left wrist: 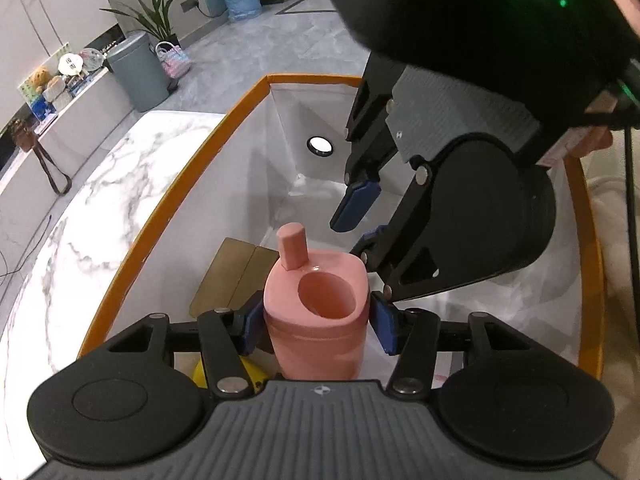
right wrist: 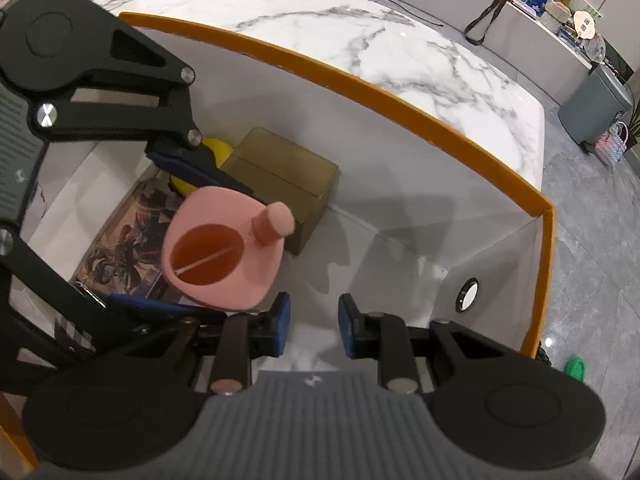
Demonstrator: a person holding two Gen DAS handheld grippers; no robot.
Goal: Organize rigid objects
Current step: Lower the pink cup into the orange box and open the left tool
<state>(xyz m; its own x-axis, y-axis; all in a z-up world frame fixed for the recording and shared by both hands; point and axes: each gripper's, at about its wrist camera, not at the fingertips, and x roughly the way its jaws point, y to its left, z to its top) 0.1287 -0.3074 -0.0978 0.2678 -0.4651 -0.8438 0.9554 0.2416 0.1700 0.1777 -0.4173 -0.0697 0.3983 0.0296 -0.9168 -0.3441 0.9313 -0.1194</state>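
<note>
My left gripper (left wrist: pixel 318 326) is shut on a pink cup (left wrist: pixel 316 320) with a round opening and a stubby peg on top, held upright inside the white storage box with an orange rim (left wrist: pixel 188 184). The cup also shows in the right wrist view (right wrist: pixel 224 252), clamped between the left gripper's blue pads (right wrist: pixel 192 170). My right gripper (right wrist: pixel 314 324) is open and empty, over the box floor just right of the cup. It shows in the left wrist view (left wrist: pixel 360 224) above and beyond the cup.
Inside the box lie a brown cardboard box (right wrist: pixel 284 180), a yellow object (right wrist: pixel 218 152) and a flat printed picture box (right wrist: pixel 124 248). The box has a round grommet hole (right wrist: pixel 467 295). It stands on a marble counter (right wrist: pixel 400 44). A grey bin (left wrist: pixel 138 70) stands on the floor.
</note>
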